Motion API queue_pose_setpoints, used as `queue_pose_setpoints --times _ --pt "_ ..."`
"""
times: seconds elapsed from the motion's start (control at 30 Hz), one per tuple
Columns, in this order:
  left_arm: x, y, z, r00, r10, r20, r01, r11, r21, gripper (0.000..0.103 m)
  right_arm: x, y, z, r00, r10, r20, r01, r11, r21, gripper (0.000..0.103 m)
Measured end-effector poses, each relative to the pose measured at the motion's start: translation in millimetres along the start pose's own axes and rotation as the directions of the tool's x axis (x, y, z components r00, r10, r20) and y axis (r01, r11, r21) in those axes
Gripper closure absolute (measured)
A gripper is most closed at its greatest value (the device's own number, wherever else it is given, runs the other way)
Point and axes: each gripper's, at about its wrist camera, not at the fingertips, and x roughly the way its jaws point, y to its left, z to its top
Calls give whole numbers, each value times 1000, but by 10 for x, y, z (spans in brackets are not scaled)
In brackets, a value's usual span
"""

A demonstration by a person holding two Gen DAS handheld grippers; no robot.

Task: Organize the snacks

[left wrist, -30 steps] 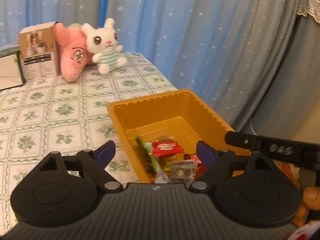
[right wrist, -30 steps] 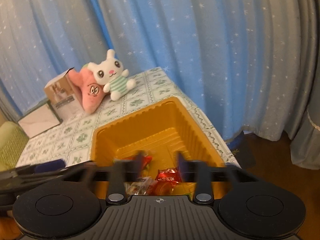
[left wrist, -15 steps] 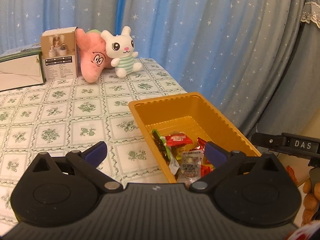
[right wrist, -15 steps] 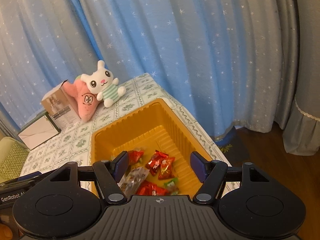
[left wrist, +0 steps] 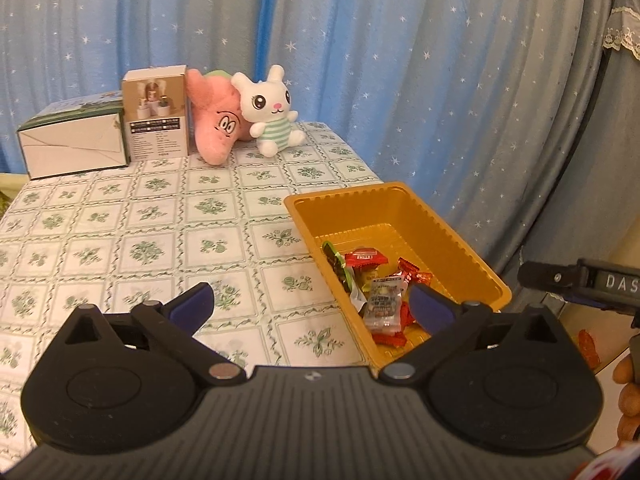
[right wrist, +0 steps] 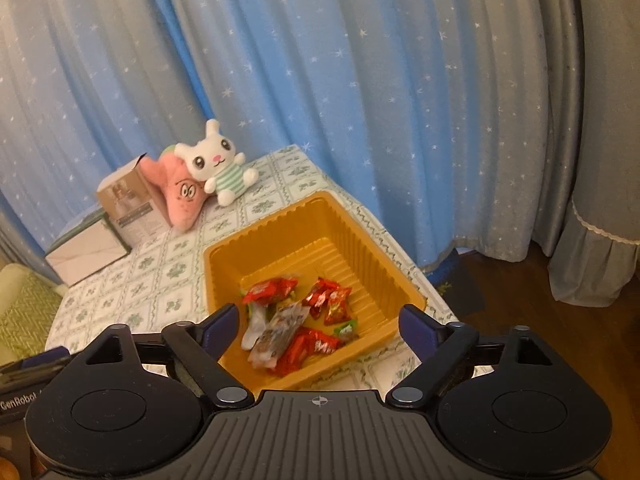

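Observation:
An orange plastic tray [left wrist: 384,196] [right wrist: 280,228] sits near the table's right edge, holding several wrapped snacks [left wrist: 376,284] [right wrist: 296,320], mostly red, one clear packet and a green one. My left gripper [left wrist: 310,306] is held wide open above the tablecloth and the tray's near corner, nothing between its fingers. My right gripper [right wrist: 320,330] hovers above the tray's near end with its jaws opening and nothing held. The right tool's black body [left wrist: 580,284] shows at the right edge of the left wrist view, with fingers of a hand [left wrist: 628,396] below it.
At the table's far end stand a white rabbit plush [left wrist: 272,110], a pink star plush [left wrist: 216,124], a brown carton [left wrist: 156,120] and a white box [left wrist: 74,148]. Starry blue curtains [right wrist: 360,80] hang behind. Wooden floor [right wrist: 500,292] lies beyond the right edge.
Both grippers have drawn back and risen from the tray, showing more of the table. The right jaws have spread much wider; the left opened slightly. The snacks remain in the tray.

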Motion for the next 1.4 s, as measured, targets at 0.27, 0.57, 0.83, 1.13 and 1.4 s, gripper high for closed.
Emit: queue_pose_setpoints --times 0.27,0.57,0.83,1.13,1.4 --pt "-365 2 -191 999 39 -10 -39 999 -12 0 -306 184 -222 999 -25 -22 23 998 -60 9" --pt "-795 66 -440 998 56 -17 -57 997 -49 0 -723 329 -449 999 -31 -6 30 993 -113 9" --pt "-1171 76 -563 999 48 6 -48 996 -69 0 -1126 458 -563 997 -42 65 53 983 -177 9" --pt "-1372 44 -741 997 80 -8 -80 996 -46 0 -1396 396 -671 994 -63 86 79 977 -198 9" --pt "-1512 9 -807 995 102 7 -102 994 -37 0 -1500 393 -798 994 -75 74 90 969 -231 9"
